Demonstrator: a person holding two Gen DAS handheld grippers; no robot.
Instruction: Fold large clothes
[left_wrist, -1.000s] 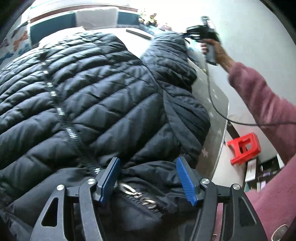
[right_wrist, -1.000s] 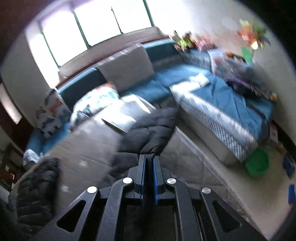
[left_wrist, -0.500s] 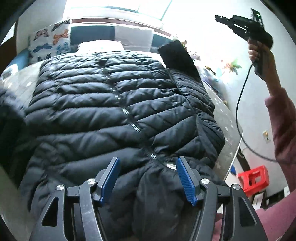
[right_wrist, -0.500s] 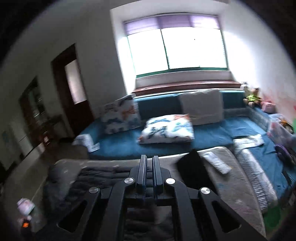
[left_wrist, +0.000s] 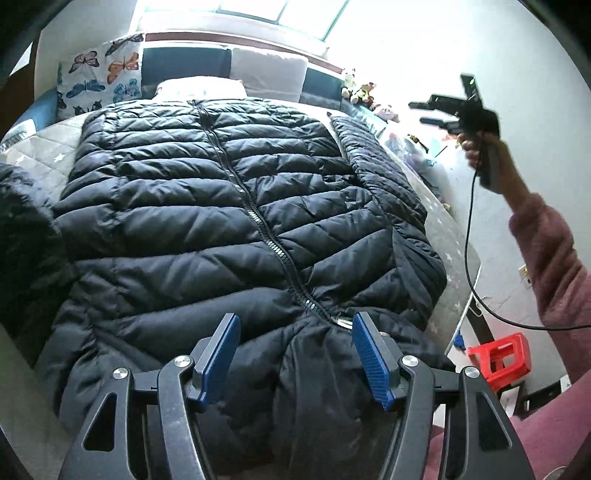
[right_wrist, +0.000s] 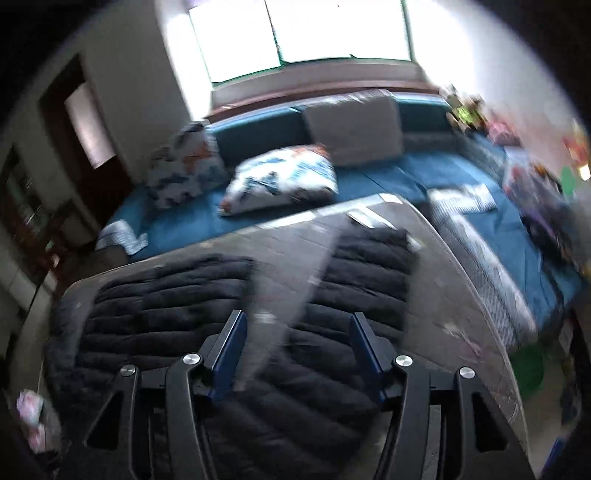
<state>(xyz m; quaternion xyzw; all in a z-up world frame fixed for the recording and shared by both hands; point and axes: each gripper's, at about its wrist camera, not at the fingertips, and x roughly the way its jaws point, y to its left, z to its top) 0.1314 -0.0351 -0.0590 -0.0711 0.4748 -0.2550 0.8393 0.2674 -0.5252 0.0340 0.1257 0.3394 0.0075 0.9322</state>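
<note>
Folding had barely begun: black puffer jacket (left_wrist: 229, 206) lay spread, zipped, on the quilted table (left_wrist: 447, 236), sleeve (left_wrist: 373, 162) laid out beside it. Left gripper (left_wrist: 295, 354) hovered spread, empty; right gripper (left_wrist: 424, 112) was opening, nothing between.

Grey quilted mattress (left_wrist: 441, 225); black puffer jacket (left_wrist: 207, 206) spread seemingly flat on it.

The black puffer jacket (left_wrist: 229, 206) covers most of the grey mattress (left_wrist: 447, 236), leaving a bare strip along its right edge, while pillows (right_wrist: 280, 181) crowd the blue couch (right_wrist: 388, 177) beyond.
</note>
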